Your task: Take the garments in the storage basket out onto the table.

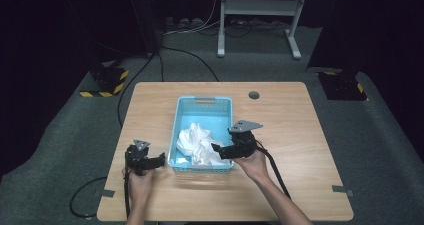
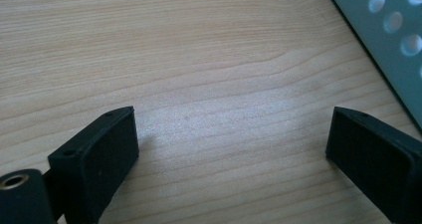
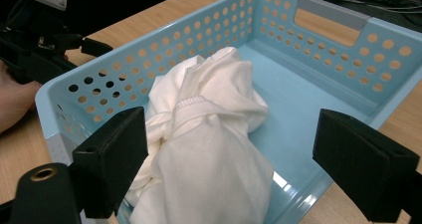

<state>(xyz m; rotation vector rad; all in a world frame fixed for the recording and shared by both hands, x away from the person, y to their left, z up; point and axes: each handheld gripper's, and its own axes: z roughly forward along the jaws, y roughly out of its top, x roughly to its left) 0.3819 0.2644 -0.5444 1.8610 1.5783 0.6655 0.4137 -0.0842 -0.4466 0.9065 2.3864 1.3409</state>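
white cloth in blue basket, tongs spread

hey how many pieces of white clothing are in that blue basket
1 that I can tell: a crumpled white garment bunched in the near half of the blue basket, in front of the open right gripper. More pieces could be hidden within its folds.

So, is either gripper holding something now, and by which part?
Nothing is held. The right gripper is open above the white cloth in the blue basket; the left gripper is open over the table.

Cloth in basket, grippers either side
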